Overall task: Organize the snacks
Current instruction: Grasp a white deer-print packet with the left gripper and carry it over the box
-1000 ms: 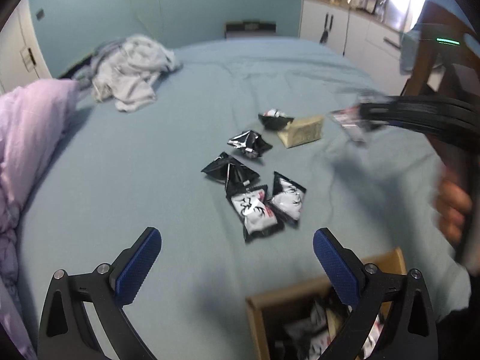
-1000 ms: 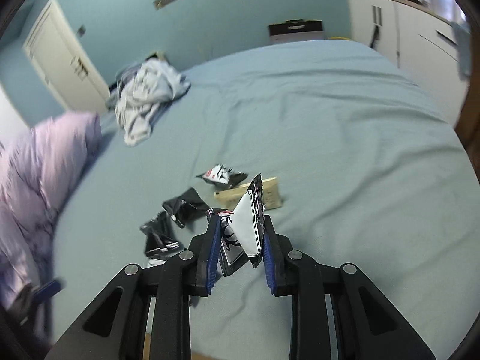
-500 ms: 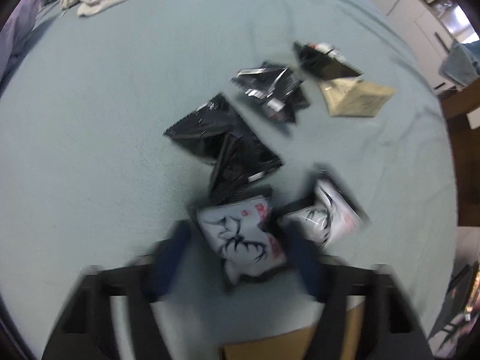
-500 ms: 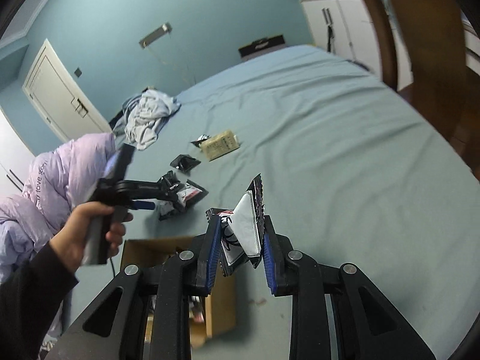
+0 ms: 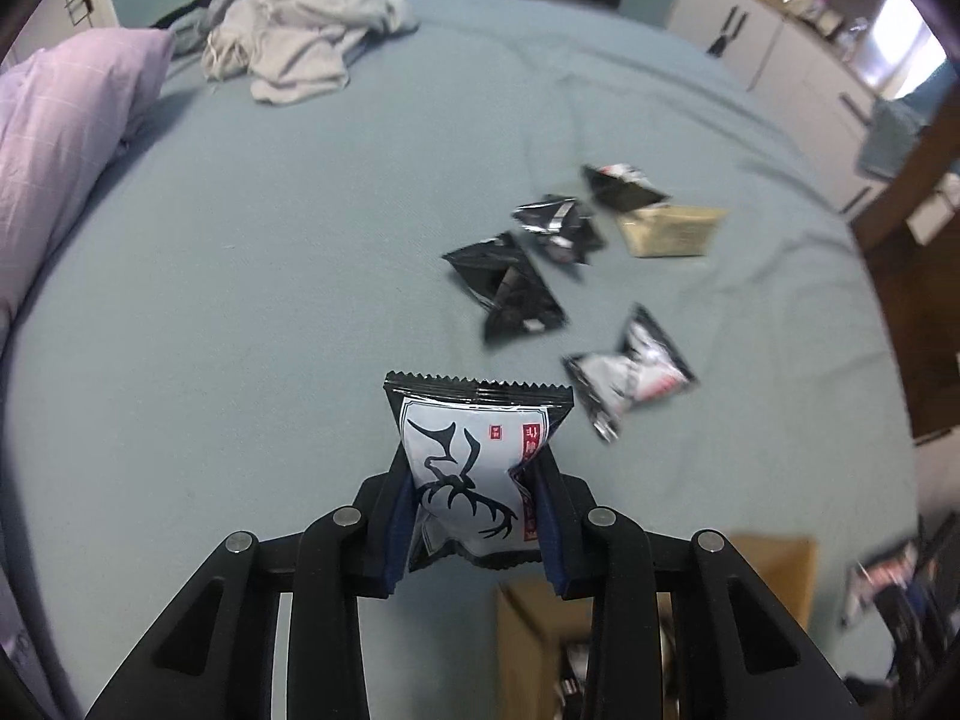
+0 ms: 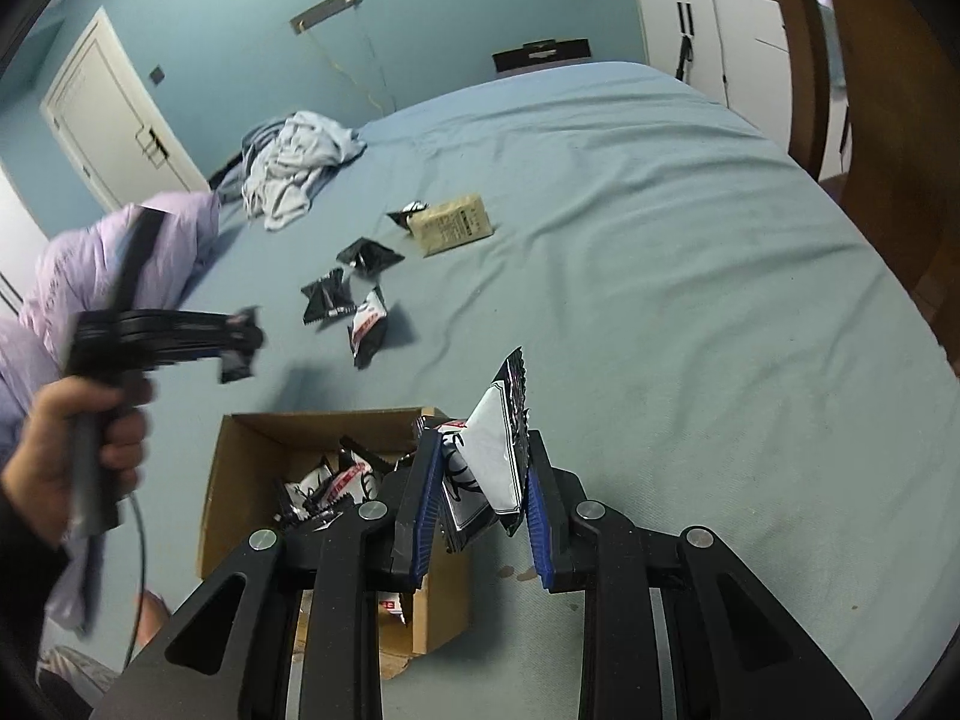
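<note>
My left gripper (image 5: 474, 498) is shut on a white snack packet with a black antler print (image 5: 474, 462) and holds it above the blue bed. It also shows in the right wrist view (image 6: 240, 339), left of the box. My right gripper (image 6: 480, 510) is shut on a similar white and black snack packet (image 6: 495, 450) over the right edge of an open cardboard box (image 6: 240, 456) that holds several packets. Several black and white packets (image 5: 510, 288) and a tan packet (image 5: 669, 231) lie on the bed beyond.
A pile of grey clothes (image 5: 300, 54) lies at the far side of the bed. A lilac duvet (image 5: 66, 120) is bunched at the left. White cabinets (image 6: 714, 36) and a wooden frame (image 6: 870, 138) stand to the right.
My left gripper dropped onto the antler packet, closed on it and lifted it. My right gripper carried its packet back from the pile to over the box.
</note>
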{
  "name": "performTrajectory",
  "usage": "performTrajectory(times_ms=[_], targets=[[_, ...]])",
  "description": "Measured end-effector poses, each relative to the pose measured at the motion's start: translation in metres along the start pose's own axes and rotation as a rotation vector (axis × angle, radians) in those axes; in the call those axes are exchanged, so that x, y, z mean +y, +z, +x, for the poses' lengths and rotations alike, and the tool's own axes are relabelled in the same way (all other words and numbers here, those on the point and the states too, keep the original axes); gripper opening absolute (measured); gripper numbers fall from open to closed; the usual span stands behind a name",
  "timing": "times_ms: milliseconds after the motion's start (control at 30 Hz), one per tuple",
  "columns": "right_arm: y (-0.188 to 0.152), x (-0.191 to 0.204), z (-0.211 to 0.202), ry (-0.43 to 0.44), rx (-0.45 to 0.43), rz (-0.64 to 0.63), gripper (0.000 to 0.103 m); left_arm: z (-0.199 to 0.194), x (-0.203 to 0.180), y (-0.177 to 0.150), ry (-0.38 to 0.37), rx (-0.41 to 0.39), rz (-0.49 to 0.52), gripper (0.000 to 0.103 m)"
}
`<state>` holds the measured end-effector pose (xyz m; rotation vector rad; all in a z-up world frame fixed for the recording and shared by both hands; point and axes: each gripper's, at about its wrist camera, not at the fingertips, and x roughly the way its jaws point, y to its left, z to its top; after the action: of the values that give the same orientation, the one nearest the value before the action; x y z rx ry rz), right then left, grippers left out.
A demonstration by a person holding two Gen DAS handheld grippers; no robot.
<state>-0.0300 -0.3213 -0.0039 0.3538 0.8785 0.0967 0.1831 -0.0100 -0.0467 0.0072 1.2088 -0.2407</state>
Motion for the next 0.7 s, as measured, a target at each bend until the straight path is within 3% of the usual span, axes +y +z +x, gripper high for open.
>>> performTrajectory(times_ms=[200,367,467,700], targets=[[0.003,0.003,-0.008,-0.023,-0.018,-0.003,0.024,-0.055,-0.026,-0.037,-0.009,-0.124,0.104,0.033],[-0.005,0.010,-0.010,-0.042,-0.018,-0.025,0.024,-0.103,-0.047,-0.070,-0.039,-0.277,0.175,0.033],[-0.007,0.016,-0.011,-0.056,-0.015,-0.052,0.024,-0.112,-0.053,-0.089,-0.014,-0.374,0.209,0.034],[-0.011,0.032,-0.012,-0.086,-0.017,-0.122,0.024,-0.095,-0.041,-0.106,0.027,-0.369,0.180,0.034]])
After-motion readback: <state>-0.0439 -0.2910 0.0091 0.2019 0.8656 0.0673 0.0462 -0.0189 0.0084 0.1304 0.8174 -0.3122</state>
